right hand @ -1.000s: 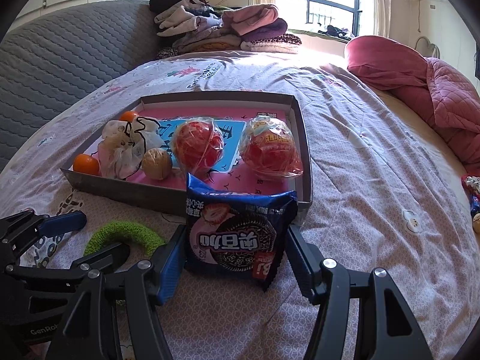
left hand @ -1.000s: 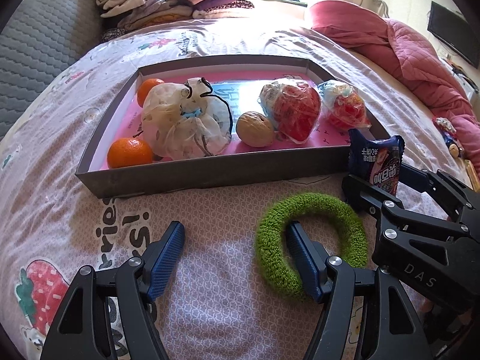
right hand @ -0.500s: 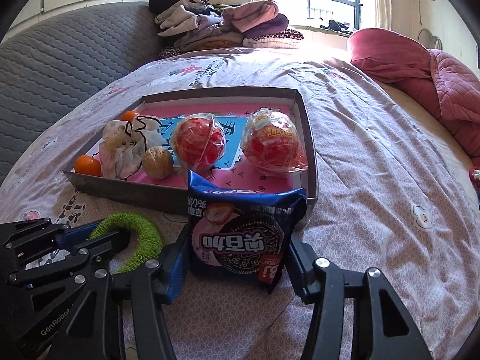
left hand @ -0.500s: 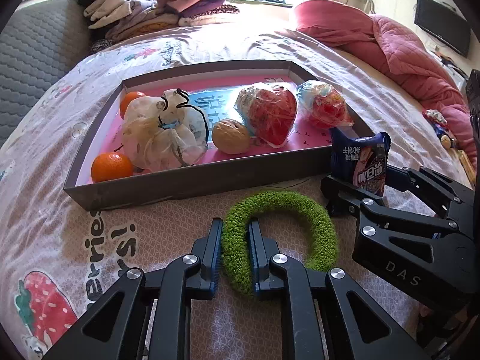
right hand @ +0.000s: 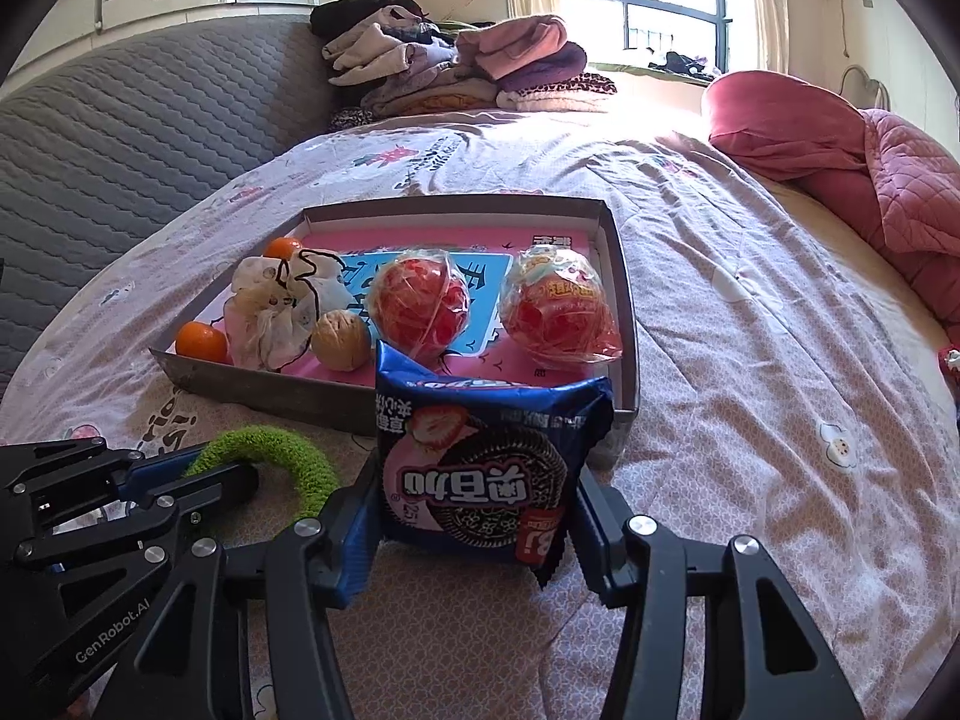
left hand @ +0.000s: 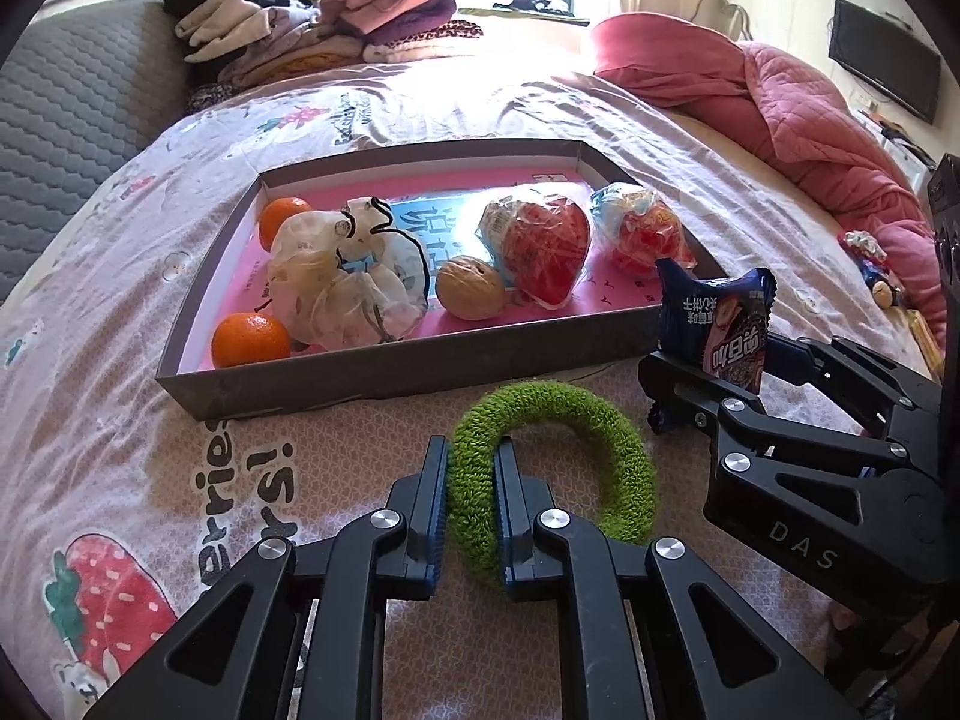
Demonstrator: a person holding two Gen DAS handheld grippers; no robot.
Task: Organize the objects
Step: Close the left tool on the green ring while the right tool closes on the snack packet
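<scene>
**Two soft grips, one low wall to clear**

Nearest the lens, the left gripper (left hand: pixel 471 480) is pinched onto the near arc of the green fuzzy ring (left hand: pixel 555 462), which lies on the bedsheet (left hand: pixel 120 420) just short of the tray. The ring is limp (only one side is held), so its free loop could sag and snag on the tray's front wall (left hand: pixel 390 372) if carried low.

Beside it, the right gripper (right hand: pixel 474 516) clamps the blue cookie packet (right hand: pixel 480 468) by its edges, upright, close to the tray's near right corner. Slick film may slip or crumple.

Farther off, the tray (right hand: pixel 624 312) already holds oranges, a drawstring pouch (left hand: pixel 345 276), a walnut (left hand: pixel 470 288) and two wrapped red snacks; free space looks tight, so a careless drop could knock the walnut rolling.
</scene>
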